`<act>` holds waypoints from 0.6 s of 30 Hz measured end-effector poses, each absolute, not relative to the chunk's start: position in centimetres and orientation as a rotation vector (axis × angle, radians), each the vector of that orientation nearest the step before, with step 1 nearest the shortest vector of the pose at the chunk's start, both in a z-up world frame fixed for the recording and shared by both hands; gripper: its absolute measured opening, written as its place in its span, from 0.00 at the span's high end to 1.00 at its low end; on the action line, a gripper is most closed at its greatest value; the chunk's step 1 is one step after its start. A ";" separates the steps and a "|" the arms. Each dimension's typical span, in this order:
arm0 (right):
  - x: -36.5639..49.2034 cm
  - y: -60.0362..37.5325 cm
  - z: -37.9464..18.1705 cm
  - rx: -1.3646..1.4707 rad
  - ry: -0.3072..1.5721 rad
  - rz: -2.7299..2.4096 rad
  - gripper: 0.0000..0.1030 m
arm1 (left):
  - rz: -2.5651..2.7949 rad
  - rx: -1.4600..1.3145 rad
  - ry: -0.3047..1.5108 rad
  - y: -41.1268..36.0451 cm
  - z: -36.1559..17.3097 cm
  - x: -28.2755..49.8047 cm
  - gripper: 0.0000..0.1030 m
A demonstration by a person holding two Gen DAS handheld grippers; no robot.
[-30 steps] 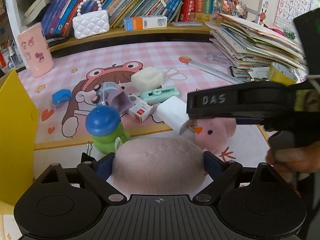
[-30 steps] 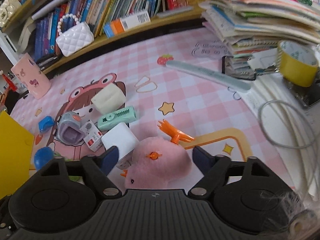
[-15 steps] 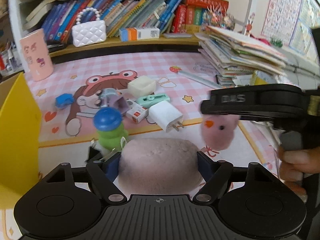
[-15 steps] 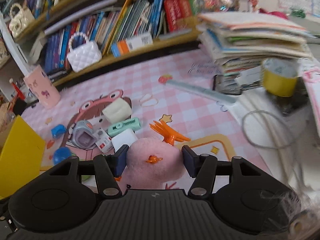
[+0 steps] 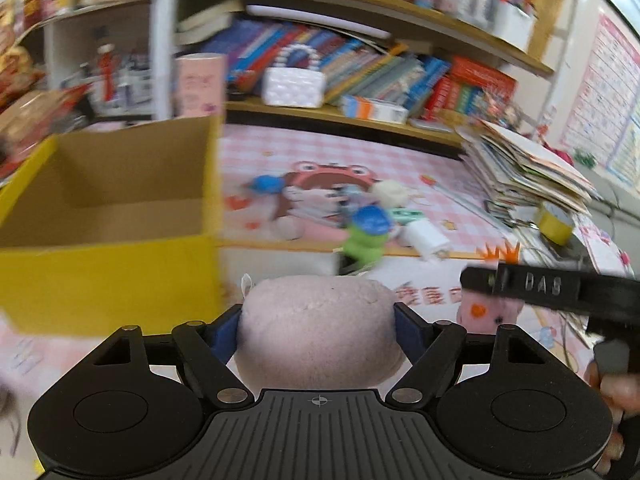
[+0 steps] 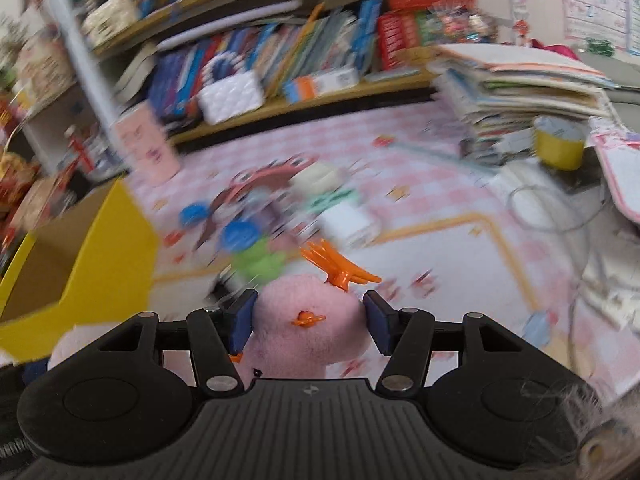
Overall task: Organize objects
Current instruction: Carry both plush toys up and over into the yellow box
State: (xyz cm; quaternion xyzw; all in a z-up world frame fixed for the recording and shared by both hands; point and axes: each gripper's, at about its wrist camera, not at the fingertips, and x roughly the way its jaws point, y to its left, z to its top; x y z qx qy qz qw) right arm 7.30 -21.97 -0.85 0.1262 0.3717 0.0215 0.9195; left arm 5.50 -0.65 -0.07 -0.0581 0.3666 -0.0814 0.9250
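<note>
My left gripper is shut on a pale mauve plush lump, lifted off the mat. My right gripper is shut on a pink plush bird with orange feet; the same bird shows in the left wrist view under the right gripper's black body. An open yellow cardboard box stands at the left, close to my left gripper; its yellow wall is left of the right gripper. A hand holds the right gripper's handle.
On the pink checked mat lie a green toy with a blue cap, a white charger, a blue sharpener and a cream block. A paper stack and a yellow tape roll sit right; bookshelves behind.
Both grippers closed on their plush toys, lifted them off the mat and swung left toward the yellow box, which now shows its open inside.
</note>
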 end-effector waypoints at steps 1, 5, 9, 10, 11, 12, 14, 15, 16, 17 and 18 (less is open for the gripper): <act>6.8 -20.7 -0.9 0.245 0.774 0.067 0.47 | -0.149 -0.132 0.748 0.5 0.1 4.9 0.24; 4.5 -15.8 -1.6 0.195 0.807 0.157 0.47 | -0.083 -0.188 0.738 4.9 0.2 2.5 0.24; 2.4 -11.5 -1.9 0.157 0.825 0.232 0.47 | -0.023 -0.215 0.741 8.7 0.0 0.0 0.24; 1.9 -10.4 -2.0 0.150 0.829 0.248 0.47 | -0.012 -0.219 0.740 9.5 0.0 -0.6 0.24; 1.5 -9.6 -2.0 0.145 0.832 0.259 0.47 | 0.000 -0.221 0.737 10.3 0.0 -1.1 0.24; 1.0 -8.7 -2.0 0.140 0.833 0.271 0.47 | 0.012 -0.222 0.733 11.1 0.1 -1.7 0.24; 0.3 -7.2 -2.0 0.133 0.835 0.291 0.46 | 0.033 -0.224 0.722 12.5 0.2 -2.7 0.24; -0.1 -6.4 -2.0 0.130 0.835 0.300 0.47 | 0.041 -0.224 0.717 13.1 0.3 -3.2 0.24; -0.4 -5.6 -1.9 0.125 0.834 0.310 0.46 | 0.048 -0.226 0.712 13.7 0.4 -3.6 0.24; -0.7 -5.0 -1.9 0.121 0.833 0.319 0.47 | 0.056 -0.227 0.707 14.3 0.5 -4.0 0.24; -0.9 -4.3 -1.8 0.117 0.831 0.329 0.46 | 0.064 -0.229 0.702 14.8 0.5 -4.4 0.24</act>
